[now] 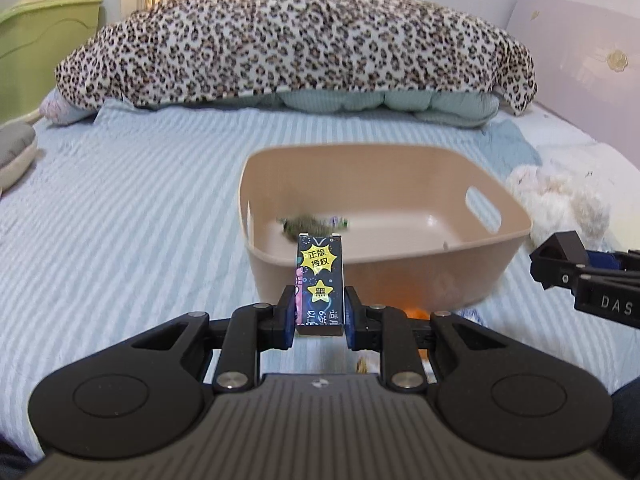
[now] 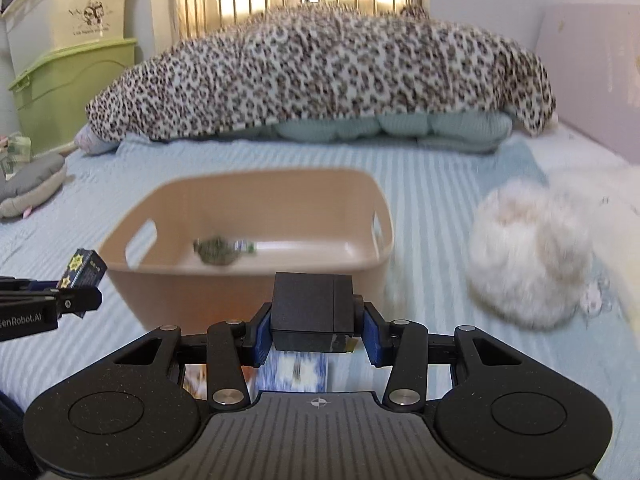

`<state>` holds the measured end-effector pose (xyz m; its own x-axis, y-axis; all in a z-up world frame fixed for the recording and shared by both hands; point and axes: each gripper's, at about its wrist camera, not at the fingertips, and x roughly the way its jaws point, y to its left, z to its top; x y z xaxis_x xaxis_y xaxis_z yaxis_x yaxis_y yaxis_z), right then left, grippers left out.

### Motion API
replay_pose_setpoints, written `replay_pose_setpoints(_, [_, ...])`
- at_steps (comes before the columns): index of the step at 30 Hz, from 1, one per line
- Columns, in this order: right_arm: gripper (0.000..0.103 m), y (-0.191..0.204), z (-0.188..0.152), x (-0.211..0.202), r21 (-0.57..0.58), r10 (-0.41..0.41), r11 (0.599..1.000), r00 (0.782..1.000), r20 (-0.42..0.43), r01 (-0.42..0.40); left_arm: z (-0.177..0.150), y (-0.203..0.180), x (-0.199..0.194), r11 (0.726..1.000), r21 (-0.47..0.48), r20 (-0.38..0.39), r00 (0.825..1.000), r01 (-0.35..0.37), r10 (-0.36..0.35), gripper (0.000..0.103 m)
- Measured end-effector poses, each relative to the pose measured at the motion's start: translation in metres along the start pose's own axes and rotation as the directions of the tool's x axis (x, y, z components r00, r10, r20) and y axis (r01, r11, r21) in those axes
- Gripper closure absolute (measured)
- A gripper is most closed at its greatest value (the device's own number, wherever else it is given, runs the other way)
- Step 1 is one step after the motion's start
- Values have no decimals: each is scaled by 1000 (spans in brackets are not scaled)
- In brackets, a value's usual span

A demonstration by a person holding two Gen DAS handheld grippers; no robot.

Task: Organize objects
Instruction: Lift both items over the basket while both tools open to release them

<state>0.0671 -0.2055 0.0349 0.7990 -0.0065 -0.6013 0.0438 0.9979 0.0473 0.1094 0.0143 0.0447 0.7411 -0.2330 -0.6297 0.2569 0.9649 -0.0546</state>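
Observation:
A beige plastic basket [image 1: 400,276] stands on the striped bed, with a small green object [image 1: 304,226] on its floor. My left gripper [image 1: 320,312] is shut on a dark printed box with yellow stars [image 1: 320,280], held upright just before the basket's near wall. My right gripper [image 2: 316,328] is shut on a plain black box [image 2: 312,308], held above the bed in front of the basket [image 2: 248,280]. The right gripper also shows in the left wrist view [image 1: 560,260], and the left one with its starred box [image 2: 82,268] in the right wrist view.
A fluffy white plush [image 2: 528,256] lies right of the basket. A leopard-print blanket [image 1: 296,40] is heaped at the bed's far end. A grey plush [image 2: 32,184] lies at the left edge. Green and cream bins [image 2: 68,60] stand beside the bed. Printed cards [image 2: 296,372] lie under my right gripper.

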Motion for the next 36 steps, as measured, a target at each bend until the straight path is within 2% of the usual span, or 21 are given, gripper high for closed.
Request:
replay_pose_setpoints(6, [61,1,31,1,-3,9,1000,997,70,-9,27,-9,9,1000,23,55,998,-21,20,78])
replay_pose_setpoints(10, [61,1,51,10,-1,16,1000,995,103,-16,46,-15,22,999,35,87,996,-9,6,78])
replay_pose_setpoints(17, [61,11,78,47,-66,12,998,996,94,-6,68,-28,62,997,65,82,996,-35,29,78])
replay_pose_setpoints(23, [61,19,80,88,-107,-4,994,1000,28,7,66,-31,113,994,78,-20,997,-74,76,78])
replay_pose_setpoints(26, [61,19,77,109,-119,-12,993,1000,-13,10,61,-26,130,996,62,-61,996,-68,72,78])
replay_pose_setpoints(36, [61,27,53,152,-169,-27,986,992,-121,6,46,-19,158,993,76,-159,982,-87,99,78])
